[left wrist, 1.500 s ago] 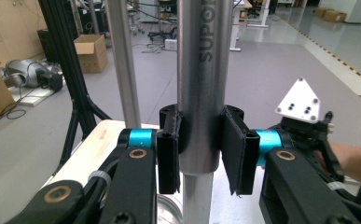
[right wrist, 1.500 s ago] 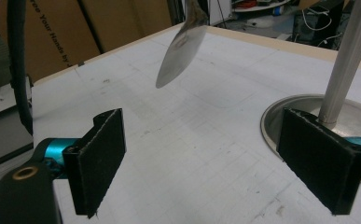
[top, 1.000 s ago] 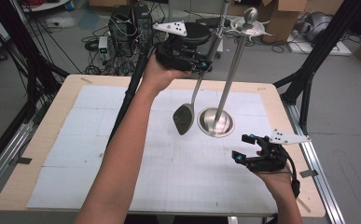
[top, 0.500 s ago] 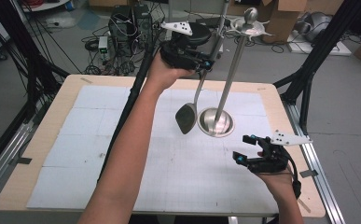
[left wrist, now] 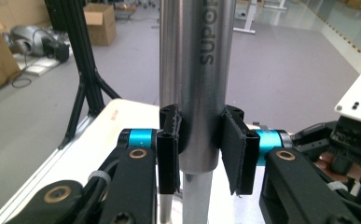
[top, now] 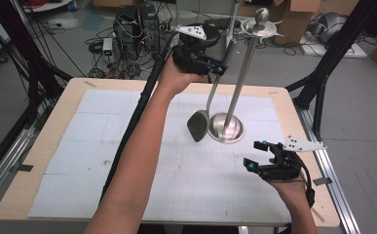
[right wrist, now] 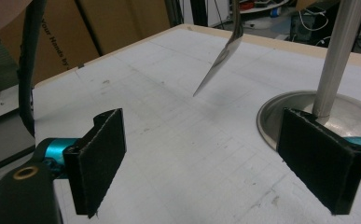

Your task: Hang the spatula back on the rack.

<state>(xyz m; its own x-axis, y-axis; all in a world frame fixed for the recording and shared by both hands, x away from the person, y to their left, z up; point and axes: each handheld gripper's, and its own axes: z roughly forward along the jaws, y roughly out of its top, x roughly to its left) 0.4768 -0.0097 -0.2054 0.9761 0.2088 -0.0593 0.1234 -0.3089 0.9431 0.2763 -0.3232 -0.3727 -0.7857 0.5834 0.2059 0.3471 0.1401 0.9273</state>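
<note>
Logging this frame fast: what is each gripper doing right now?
Left gripper: shut on the ladle handle, lifted above the table.
Right gripper: open, holding nothing, low beside the stand base.

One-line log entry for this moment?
left gripper: shut on ladle handle, lifted beside stand | right gripper: open, low over table, empty

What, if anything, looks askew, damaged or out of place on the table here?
Nothing looks damaged or spilled. The left gripper holds a metal ladle by its handle, its bowl hanging above the table beside the metal stand. The right gripper hovers open.
</note>
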